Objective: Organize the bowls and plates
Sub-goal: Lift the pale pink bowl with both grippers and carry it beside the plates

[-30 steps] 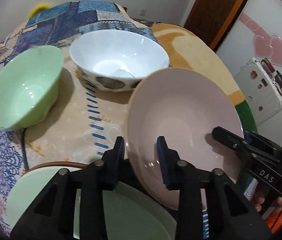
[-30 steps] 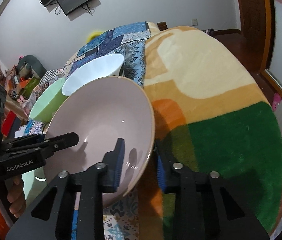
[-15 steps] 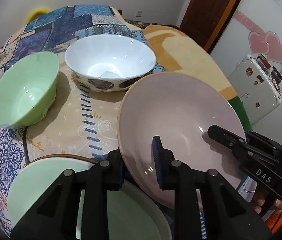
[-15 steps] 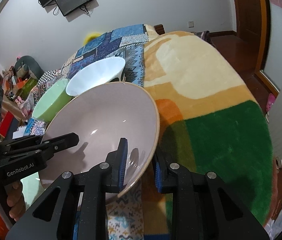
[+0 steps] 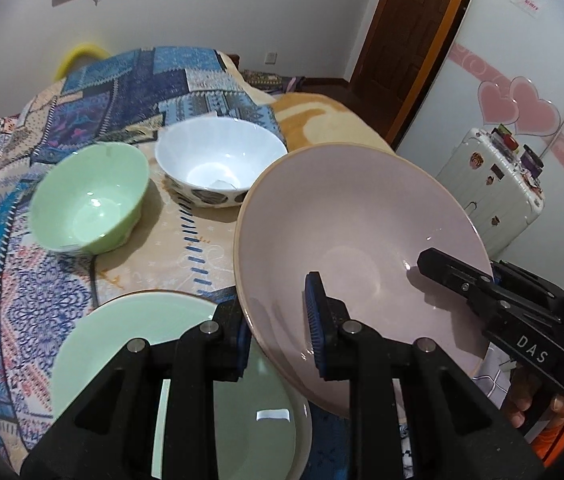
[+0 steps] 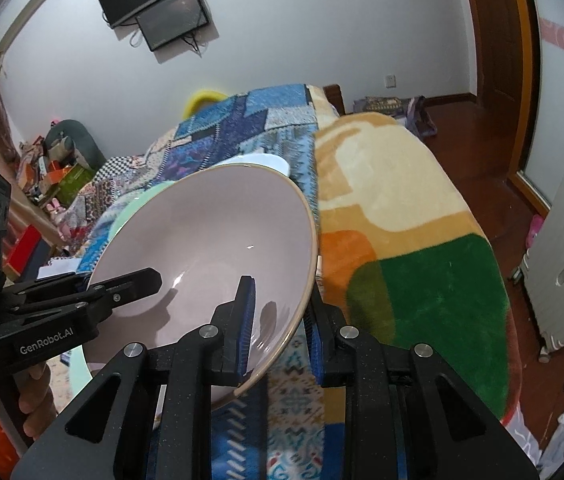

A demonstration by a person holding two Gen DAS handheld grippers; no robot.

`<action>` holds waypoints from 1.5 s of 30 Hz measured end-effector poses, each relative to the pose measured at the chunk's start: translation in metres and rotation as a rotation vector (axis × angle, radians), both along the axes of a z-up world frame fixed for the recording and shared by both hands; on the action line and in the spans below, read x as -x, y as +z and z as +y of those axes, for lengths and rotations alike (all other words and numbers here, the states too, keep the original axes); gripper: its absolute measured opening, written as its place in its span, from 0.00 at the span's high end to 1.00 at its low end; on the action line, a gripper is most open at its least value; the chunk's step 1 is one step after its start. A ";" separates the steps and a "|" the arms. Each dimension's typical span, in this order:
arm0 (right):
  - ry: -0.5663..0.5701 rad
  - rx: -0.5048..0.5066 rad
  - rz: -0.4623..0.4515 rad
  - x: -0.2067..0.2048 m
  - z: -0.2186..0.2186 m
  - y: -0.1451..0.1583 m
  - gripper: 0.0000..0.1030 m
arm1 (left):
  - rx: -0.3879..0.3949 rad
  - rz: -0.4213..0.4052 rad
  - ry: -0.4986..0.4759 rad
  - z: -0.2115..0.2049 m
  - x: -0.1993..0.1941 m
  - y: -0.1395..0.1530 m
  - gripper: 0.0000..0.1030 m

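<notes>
Patchwork blue bedding and an orange-green fleece blanket cover the bed point(image 5: 130, 92) we work over. Above it we hold the wide pale pink ceramic bowl point(image 5: 357, 248), tilted and raised off the bed: our left tool point(image 5: 278, 332) is clamped on its near rim, our right tool point(image 6: 278, 320) on the opposite rim. Beneath lies a flat mint green plate point(image 5: 130, 332); farther back stand a white bowl point(image 5: 218, 160) and a green bowl point(image 5: 90, 200), just beside each other

"DAS", "GenRobot.AI" on tools point(image 5: 531, 354) point(image 6: 46, 343)
</notes>
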State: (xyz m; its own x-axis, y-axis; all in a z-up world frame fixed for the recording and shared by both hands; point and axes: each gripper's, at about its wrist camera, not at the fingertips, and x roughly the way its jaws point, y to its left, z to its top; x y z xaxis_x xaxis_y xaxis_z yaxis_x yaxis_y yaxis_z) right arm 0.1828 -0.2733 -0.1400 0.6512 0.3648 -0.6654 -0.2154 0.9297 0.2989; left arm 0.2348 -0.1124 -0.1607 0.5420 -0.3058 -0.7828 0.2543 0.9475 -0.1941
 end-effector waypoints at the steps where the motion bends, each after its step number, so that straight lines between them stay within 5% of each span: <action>1: 0.003 0.000 -0.006 0.002 0.002 0.002 0.79 | 0.000 -0.006 0.003 0.002 0.004 0.003 0.76; 19: 0.085 0.011 -0.072 0.031 0.064 0.025 0.79 | 0.026 -0.081 0.091 0.063 0.071 0.041 0.76; 45: 0.328 0.040 -0.049 0.048 0.197 0.014 0.79 | 0.014 -0.096 0.329 0.206 0.136 0.035 0.76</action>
State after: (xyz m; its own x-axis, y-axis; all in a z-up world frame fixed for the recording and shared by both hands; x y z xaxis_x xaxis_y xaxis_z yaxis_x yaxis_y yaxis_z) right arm 0.1349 -0.0762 -0.1257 0.5348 0.5349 -0.6541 -0.5187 0.8189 0.2456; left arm 0.0988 0.0936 -0.1260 0.6842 -0.1125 -0.7205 -0.0468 0.9792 -0.1974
